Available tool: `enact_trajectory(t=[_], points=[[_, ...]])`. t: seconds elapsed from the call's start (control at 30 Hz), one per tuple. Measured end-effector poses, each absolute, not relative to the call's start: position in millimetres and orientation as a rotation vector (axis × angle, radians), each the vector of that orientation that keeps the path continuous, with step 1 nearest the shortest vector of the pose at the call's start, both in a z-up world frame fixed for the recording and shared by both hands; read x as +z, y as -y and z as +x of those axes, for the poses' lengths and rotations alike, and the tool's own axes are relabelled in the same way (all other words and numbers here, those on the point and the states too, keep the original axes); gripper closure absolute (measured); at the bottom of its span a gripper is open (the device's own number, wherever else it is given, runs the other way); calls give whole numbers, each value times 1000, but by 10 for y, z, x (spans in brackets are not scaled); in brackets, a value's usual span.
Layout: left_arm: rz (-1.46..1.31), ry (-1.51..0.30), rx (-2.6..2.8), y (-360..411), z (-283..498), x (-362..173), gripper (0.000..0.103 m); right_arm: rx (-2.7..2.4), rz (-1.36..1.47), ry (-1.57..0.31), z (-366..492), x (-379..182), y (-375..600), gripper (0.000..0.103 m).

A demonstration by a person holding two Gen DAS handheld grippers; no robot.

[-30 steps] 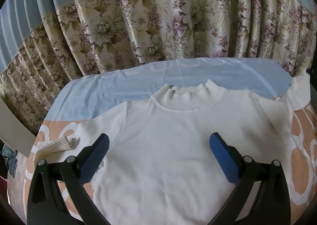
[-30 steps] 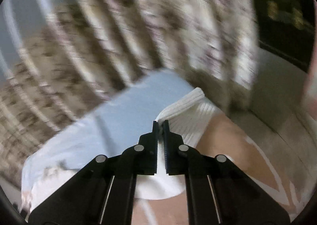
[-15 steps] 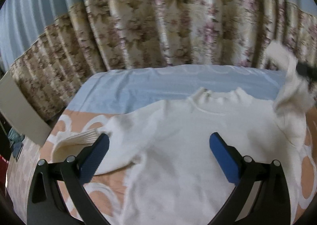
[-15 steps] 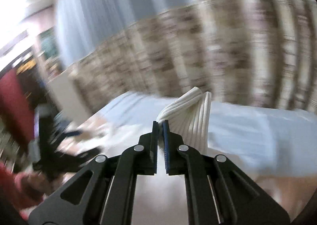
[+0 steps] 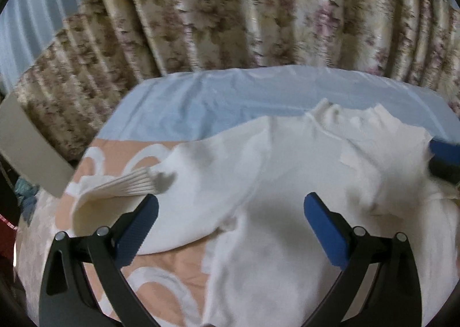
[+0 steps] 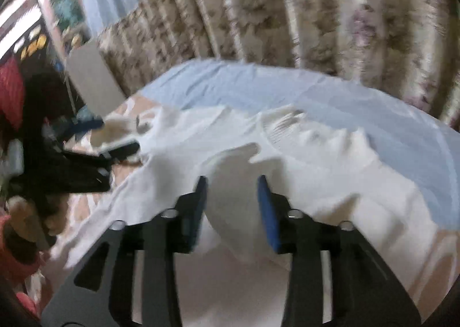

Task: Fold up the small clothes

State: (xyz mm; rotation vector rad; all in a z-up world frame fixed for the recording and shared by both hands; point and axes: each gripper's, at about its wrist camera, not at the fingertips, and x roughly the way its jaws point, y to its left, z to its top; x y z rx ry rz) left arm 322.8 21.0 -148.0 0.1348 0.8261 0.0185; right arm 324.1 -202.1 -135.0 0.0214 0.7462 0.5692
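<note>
One white knit sweater (image 5: 276, 183) is lying on the bed (image 5: 230, 102), showing one ribbed collar (image 5: 348, 114) and one ribbed sleeve cuff (image 5: 126, 183) in the left wrist view; the second sleeve is lying folded over the body, its cuff not countable. One bedspread, blue at the far end and peach with white rings nearer, is covering that bed. Two tools are showing: the left tool (image 5: 230, 226) and the right tool (image 6: 233, 200), each carrying two blue-padded fingers, four pads in all. One floral curtain (image 5: 230, 16) is hanging behind. One framed picture (image 6: 67, 7) is hanging on the wall in the right wrist view.
</note>
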Motion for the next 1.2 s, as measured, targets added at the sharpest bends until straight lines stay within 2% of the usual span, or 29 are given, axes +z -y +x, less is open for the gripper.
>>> enact_trajectory(t=[0.2, 0.47, 0.5, 0.53, 0.57, 0.63, 0.7, 0.77, 1.0, 1.17, 1.2], points=[[103, -828, -123, 85, 3462, -1473, 2, 374, 87, -754, 3184, -1380, 2696, 47], [106, -932, -335, 613, 3777, -1528, 3, 320, 135, -751, 3036, -1574, 2941, 47], [115, -937, -345, 646, 3789, -1551, 8, 315, 131, -751, 3031, -1592, 2944, 47], [128, -954, -365, 701, 3814, -1593, 24, 310, 127, -751, 3028, -1608, 2948, 47], [133, -982, -385, 748, 3845, -1650, 48, 308, 129, -753, 3023, -1627, 2958, 47], [115, -1039, -425, 758, 3875, -1763, 75, 299, 128, -762, 3034, -1651, 2970, 47], [108, -1058, -432, 754, 3898, -1841, 78, 298, 123, -772, 3032, -1661, 2972, 47], [109, -1034, -426, 734, 3881, -1849, 86, 301, 110, -783, 3010, -1673, 2959, 47], [-60, -955, -311, 178, 3839, -1724, 87, 331, 25, -860, 3037, -1780, 2831, 48], [-180, -962, -212, -190, 3865, -1826, 87, 422, -68, -923, 3050, -1942, 2575, 46], [-190, -966, -204, -208, 3864, -1855, 87, 415, -91, -942, 3085, -1998, 2543, 57]])
